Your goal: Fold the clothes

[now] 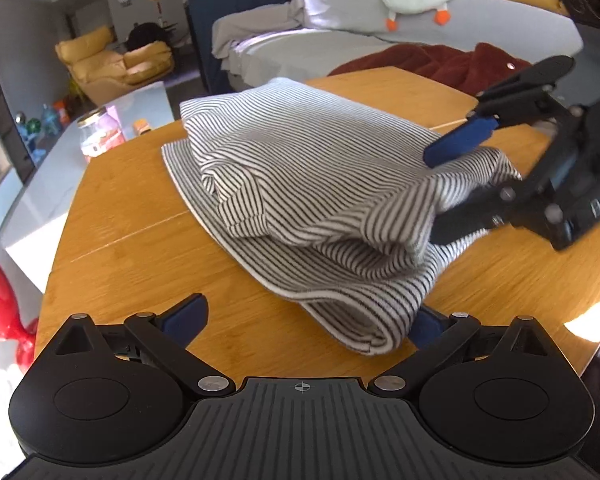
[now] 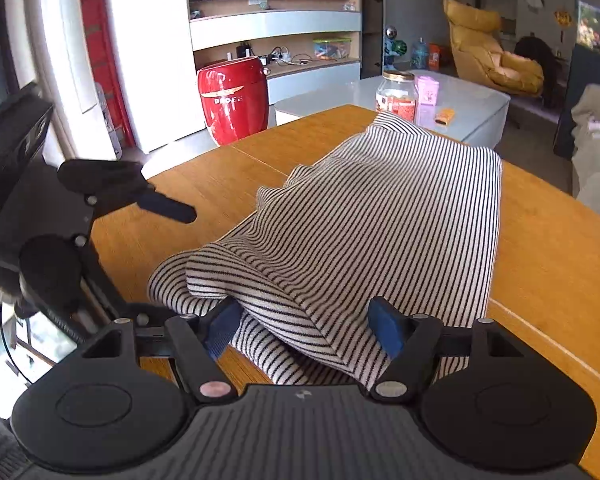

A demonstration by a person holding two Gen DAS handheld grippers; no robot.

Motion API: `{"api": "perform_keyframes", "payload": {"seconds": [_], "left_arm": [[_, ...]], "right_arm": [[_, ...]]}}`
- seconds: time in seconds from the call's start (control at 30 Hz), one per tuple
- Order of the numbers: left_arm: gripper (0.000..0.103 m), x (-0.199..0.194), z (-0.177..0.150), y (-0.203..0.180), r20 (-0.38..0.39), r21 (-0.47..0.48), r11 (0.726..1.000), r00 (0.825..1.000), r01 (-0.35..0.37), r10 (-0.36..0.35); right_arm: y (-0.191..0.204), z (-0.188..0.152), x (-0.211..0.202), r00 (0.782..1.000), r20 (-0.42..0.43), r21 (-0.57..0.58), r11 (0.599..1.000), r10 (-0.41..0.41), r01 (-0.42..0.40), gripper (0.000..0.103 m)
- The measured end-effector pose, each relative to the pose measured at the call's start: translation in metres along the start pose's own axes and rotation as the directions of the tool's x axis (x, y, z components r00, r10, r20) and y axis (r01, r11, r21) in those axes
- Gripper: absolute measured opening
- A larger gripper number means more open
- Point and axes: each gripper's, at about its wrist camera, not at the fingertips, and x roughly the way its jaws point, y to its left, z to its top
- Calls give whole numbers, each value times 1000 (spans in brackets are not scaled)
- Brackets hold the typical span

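A black-and-white striped garment [image 1: 300, 168] lies folded in several layers on the wooden table [image 1: 140, 240]. My left gripper [image 1: 306, 322] is open at the garment's near corner, whose folded edge rests against the right fingertip [image 1: 424, 326]. My right gripper [image 1: 432, 196] comes in from the right, one blue pad on top of the upper fold and the other under it. In the right wrist view the striped garment [image 2: 380, 232] bunches between the fingers of the right gripper [image 2: 304, 328], raised off the lower layer. One left finger [image 2: 168, 206] hovers over bare table [image 2: 540, 260].
A glass jar [image 2: 396, 96] and a pink box [image 2: 427, 90] stand on a white low table [image 2: 472, 100] past the far edge. A red stool [image 2: 234, 100] is beside the table. A grey sofa [image 1: 340, 40] with a dark red blanket [image 1: 440, 64] lies behind.
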Motion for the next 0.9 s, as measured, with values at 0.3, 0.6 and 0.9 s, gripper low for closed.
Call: {"api": "perform_keyframes", "payload": {"seconds": [0.3,0.6,0.9], "left_arm": [[103,-7,22,25,46,-173,982,997,71,-64],[103,-44,33,52,190,-211,960,971,186,-146],[101,11,60,68,133,-148,981,985,129,-110]], "right_arm": [[41,-19,17,980,58,-400,895,-192,199,85],[27,12,17,986,-29,-384,913,-163,140,29],[30,42,-28,989,-143,-436,900,-41,-25,25]]}}
